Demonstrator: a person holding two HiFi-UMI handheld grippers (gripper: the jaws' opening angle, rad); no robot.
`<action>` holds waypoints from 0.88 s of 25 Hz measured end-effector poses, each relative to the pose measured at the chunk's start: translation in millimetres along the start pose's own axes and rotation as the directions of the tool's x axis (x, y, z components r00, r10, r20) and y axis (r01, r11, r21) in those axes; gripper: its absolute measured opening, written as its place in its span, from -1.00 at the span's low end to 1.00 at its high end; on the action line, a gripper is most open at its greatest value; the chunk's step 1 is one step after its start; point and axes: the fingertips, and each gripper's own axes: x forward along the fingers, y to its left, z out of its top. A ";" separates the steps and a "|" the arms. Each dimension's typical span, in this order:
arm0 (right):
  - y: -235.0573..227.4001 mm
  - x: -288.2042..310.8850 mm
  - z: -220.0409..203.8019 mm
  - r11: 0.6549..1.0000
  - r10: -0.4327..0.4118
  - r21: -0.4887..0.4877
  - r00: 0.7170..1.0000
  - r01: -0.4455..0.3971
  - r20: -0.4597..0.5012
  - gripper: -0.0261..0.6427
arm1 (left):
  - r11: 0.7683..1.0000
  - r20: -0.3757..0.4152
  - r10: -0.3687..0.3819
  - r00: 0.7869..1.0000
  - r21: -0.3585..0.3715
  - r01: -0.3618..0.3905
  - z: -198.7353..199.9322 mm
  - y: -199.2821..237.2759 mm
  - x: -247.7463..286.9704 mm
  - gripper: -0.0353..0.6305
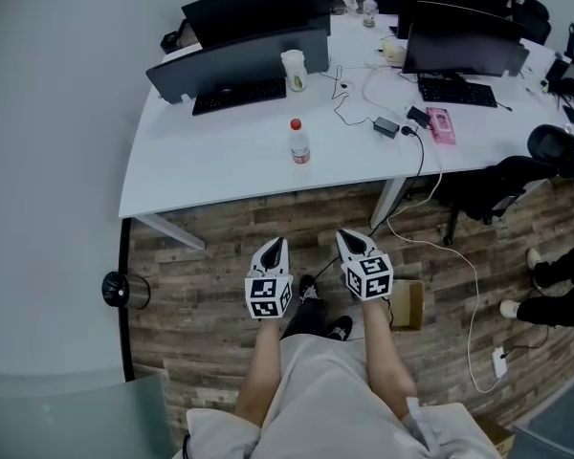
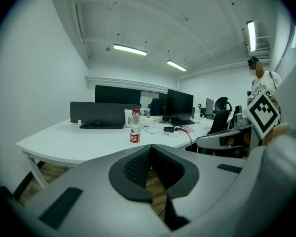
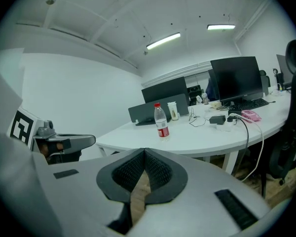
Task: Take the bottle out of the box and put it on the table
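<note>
A clear bottle (image 1: 298, 142) with a red cap and red label stands upright on the white table (image 1: 220, 161), near its front edge. It also shows in the left gripper view as the bottle (image 2: 135, 126) and in the right gripper view as the bottle (image 3: 161, 121). Both grippers hang side by side over the wooden floor, short of the table and well apart from the bottle. My left gripper (image 1: 278, 243) (image 2: 151, 147) is shut with nothing between its pads. My right gripper (image 1: 348, 236) (image 3: 144, 151) is shut and empty too. A small open cardboard box (image 1: 408, 304) sits on the floor beside my right arm.
Monitors (image 1: 258, 12) and keyboards (image 1: 239, 94) line the table's back, with a cup (image 1: 294, 69), a pink item (image 1: 442, 124), a power adapter (image 1: 386, 126) and cables. A black office chair (image 1: 502, 185) and another person's feet (image 1: 536, 285) are at the right. A black round object (image 1: 120, 290) lies at the left.
</note>
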 end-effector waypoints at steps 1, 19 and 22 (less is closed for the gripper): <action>0.6 1.1 -0.4 1.000 0.004 0.005 1.000 -0.004 -0.002 -0.80 | 1.000 -0.001 0.001 1.000 0.002 -0.001 0.7 1.2 -0.1 -0.85; -4.0 8.7 4.1 1.000 -0.007 -0.017 1.000 0.007 -0.005 -0.80 | 1.000 -0.006 -0.006 1.000 -0.019 0.006 1.3 9.8 10.3 -0.85; -4.7 10.7 4.8 1.000 -0.008 -0.021 1.000 0.007 -0.009 -0.80 | 1.000 -0.006 -0.007 1.000 -0.025 0.007 1.2 11.4 13.0 -0.85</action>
